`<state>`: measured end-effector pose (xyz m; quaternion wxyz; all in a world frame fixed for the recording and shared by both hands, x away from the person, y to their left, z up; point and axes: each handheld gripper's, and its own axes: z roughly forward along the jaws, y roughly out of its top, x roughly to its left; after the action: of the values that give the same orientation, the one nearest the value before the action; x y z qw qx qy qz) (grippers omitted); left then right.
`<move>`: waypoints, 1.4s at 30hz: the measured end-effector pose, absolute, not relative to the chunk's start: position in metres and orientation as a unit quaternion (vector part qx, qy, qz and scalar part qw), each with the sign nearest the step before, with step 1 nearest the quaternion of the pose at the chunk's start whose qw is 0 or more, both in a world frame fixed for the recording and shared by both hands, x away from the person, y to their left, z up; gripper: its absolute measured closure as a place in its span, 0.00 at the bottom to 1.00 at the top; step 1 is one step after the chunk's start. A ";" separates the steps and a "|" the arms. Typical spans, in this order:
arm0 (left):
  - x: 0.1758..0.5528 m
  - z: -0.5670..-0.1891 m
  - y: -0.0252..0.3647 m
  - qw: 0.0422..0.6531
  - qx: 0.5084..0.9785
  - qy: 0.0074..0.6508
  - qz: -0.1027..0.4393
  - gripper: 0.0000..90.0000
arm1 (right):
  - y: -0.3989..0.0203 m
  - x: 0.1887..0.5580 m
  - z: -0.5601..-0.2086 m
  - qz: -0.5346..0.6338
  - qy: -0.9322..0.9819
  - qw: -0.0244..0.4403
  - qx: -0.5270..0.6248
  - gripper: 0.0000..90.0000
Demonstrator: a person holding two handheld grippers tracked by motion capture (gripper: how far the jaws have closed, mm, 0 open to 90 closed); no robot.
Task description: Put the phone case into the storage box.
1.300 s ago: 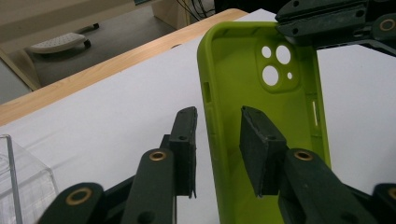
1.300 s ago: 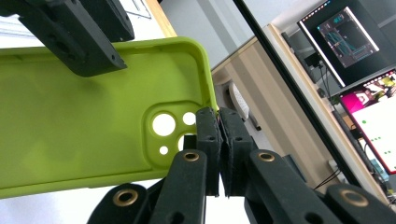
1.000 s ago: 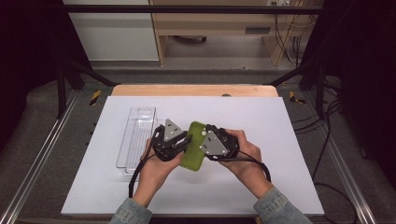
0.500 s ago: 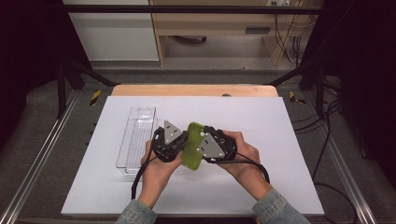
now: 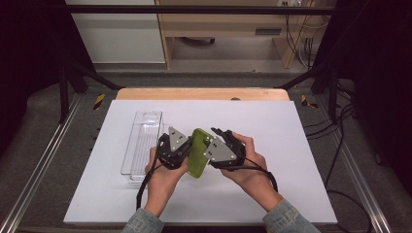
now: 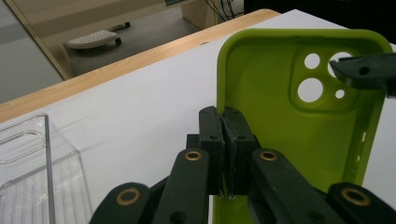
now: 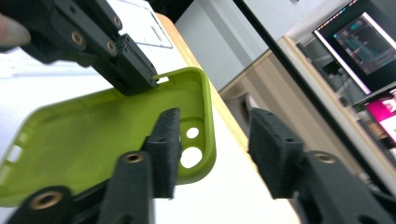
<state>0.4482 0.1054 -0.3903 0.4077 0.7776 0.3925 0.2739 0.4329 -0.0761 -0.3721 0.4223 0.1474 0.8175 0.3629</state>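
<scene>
Green phone case [image 5: 198,153] is being held up off the white table top [image 5: 291,126], between the two grippers near the middle of the table, standing on its long edge with the hollow inside turned toward the left gripper's camera. Camera cut-outs are sitting at the end farthest from the person.

Left gripper [image 6: 225,135] is clamping the case's long side wall; in the left gripper view its two jaws are pressed together on the thin rim, no gap between them. Against the frame a second ago, this grip is tighter: the jaws have drawn fully in.

Right gripper [image 7: 219,154] is letting go. Its jaws have just been opening; in the right gripper view they are standing apart, one jaw inside the case beside the camera holes, the other out past the rim with a clear gap, so neither pad is pressing. In the earlier high views this gripper was pinching the case end; now the case is hanging from the left gripper alone.

Both hands are sitting in the same spot as before, and the case has barely shifted.

Clear plastic tray [image 5: 143,141] is lying on the table just left of the left hand [image 5: 163,177], long side running away from the person, unchanged. Right hand [image 5: 250,162] is resting low over the table.
</scene>
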 end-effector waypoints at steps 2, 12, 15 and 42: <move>0.448 -0.391 0.106 0.409 0.777 0.393 0.274 0.97 | -0.077 0.434 -0.371 0.375 0.817 0.408 0.157 0.53; 0.449 -0.391 0.107 0.409 0.776 0.395 0.275 0.97 | -0.085 0.434 -0.370 0.404 0.814 0.372 0.189 0.36; 0.449 -0.391 0.108 0.406 0.776 0.396 0.277 0.97 | -0.087 0.434 -0.370 0.409 0.814 0.362 0.197 0.35; 0.449 -0.388 0.111 0.414 0.764 0.402 0.289 0.97 | -0.095 0.436 -0.369 0.419 0.811 0.339 0.228 0.18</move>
<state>0.4495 0.1111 -0.3878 0.4136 0.7644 0.4016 0.2887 0.4364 -0.0948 -0.3693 0.3391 0.2279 0.8110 0.4187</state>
